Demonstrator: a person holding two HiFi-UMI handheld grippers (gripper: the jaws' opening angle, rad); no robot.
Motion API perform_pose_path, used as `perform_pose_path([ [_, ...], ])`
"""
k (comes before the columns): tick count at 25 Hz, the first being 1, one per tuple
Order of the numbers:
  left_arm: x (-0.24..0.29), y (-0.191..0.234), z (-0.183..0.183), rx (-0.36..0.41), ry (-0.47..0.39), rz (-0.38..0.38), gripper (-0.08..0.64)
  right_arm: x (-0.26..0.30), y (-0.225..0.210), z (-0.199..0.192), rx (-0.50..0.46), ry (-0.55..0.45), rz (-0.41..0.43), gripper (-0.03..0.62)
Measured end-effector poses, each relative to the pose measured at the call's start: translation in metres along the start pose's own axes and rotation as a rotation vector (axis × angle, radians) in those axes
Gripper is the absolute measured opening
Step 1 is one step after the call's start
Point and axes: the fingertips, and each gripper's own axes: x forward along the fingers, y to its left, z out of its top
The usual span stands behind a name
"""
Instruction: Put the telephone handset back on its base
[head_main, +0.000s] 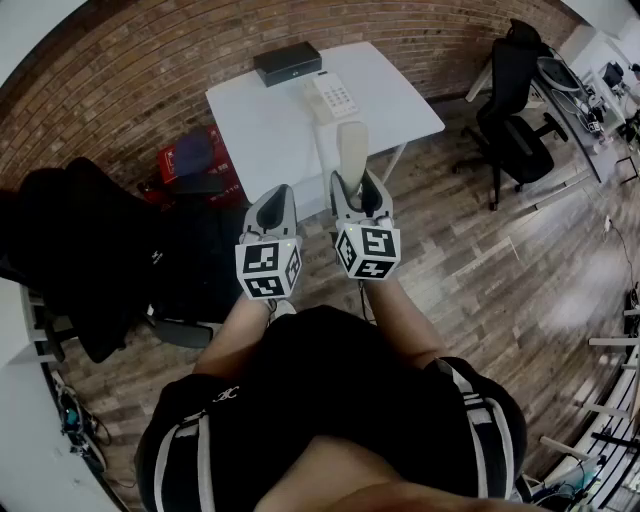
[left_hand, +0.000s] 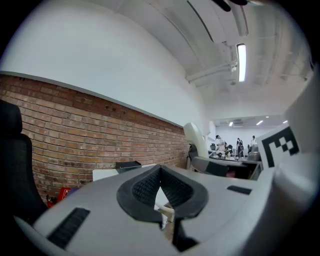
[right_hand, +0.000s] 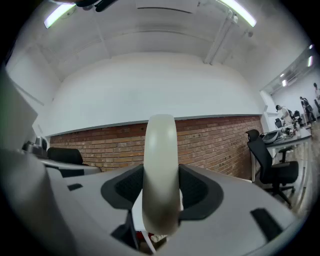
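A cream telephone handset (head_main: 352, 148) sticks out forward from my right gripper (head_main: 354, 183), whose jaws are shut on its lower part. It hangs over the near edge of the white table (head_main: 270, 135). In the right gripper view the handset (right_hand: 160, 160) stands upright between the dark pads (right_hand: 200, 192). The cream telephone base (head_main: 329, 97) with its keypad lies at the table's far side, well beyond the handset. My left gripper (head_main: 279, 194) is level beside the right one, shut with nothing in it. In the left gripper view its jaws meet at the tips (left_hand: 160, 172), with the handset (left_hand: 196, 141) to the right.
A black box (head_main: 287, 62) sits on the table's far left corner next to the base. A black chair with dark clothing (head_main: 95, 250) stands at my left, with red items (head_main: 195, 158) by the brick wall. Another office chair (head_main: 512, 115) and desks (head_main: 590, 95) are at the right.
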Motion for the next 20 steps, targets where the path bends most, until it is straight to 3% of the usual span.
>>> perform_pose_path([
  [20,0.007,0.039,-0.009,-0.011,0.037,-0.093,0.002,0.019,0.032,-0.008,-0.032,-0.001,-0.084,0.196],
])
